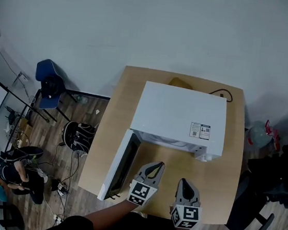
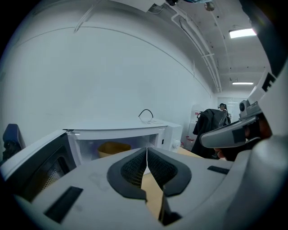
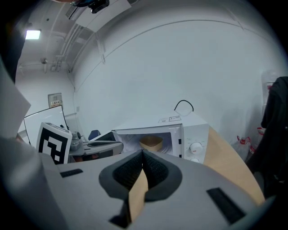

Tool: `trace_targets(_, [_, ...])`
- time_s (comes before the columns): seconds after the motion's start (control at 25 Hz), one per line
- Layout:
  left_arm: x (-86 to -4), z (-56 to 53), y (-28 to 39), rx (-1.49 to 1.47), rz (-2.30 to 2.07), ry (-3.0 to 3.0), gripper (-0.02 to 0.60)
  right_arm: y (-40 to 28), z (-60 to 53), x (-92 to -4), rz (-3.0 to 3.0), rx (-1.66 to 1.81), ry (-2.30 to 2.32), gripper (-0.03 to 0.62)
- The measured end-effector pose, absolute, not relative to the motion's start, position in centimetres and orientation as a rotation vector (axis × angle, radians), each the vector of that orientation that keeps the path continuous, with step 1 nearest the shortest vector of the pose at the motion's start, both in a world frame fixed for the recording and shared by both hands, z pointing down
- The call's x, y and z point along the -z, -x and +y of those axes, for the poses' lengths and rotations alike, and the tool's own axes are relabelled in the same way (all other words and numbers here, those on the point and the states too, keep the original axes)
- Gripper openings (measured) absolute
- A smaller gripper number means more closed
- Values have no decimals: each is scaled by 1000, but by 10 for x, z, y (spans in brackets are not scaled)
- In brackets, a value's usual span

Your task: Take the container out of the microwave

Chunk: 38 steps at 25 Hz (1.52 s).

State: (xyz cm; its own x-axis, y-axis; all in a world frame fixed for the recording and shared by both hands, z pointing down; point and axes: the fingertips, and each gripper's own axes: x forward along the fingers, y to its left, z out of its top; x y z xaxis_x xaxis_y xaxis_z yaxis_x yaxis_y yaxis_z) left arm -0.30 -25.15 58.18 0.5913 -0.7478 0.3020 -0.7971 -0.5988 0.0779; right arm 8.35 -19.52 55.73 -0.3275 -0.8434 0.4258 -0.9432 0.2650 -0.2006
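Both pairs of jaws are pressed together and empty. The left gripper (image 2: 146, 152) and right gripper (image 3: 142, 155) hang side by side over the near edge of the table (image 1: 224, 184), facing the microwave (image 1: 180, 116). Its door (image 1: 119, 166) stands open toward the left edge. The container (image 3: 150, 143), a tan bowl, sits inside the cavity, untouched. Recommended procedure: spread the jaws before entry, approach level through the opening, clear the door and frame, and pinch the rim firmly before withdrawing.
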Motion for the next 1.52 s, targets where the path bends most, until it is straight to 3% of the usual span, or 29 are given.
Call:
trace_targets(0.76, [-654, -361, -23, -455, -1327, -2639, 21, -138, -231, -598, -2216, -700, -1655, 58])
trace_targets(1.04, [-670, -386, -29, -514, -1318, -2654, 114, -132, -244, -611, -2221, -709, -1622, 58])
trace_targets(1.52, [-704, -413, -40, -685, -1260, -2668, 197, -139, -238, -623, -2200, -736, -1599, 58])
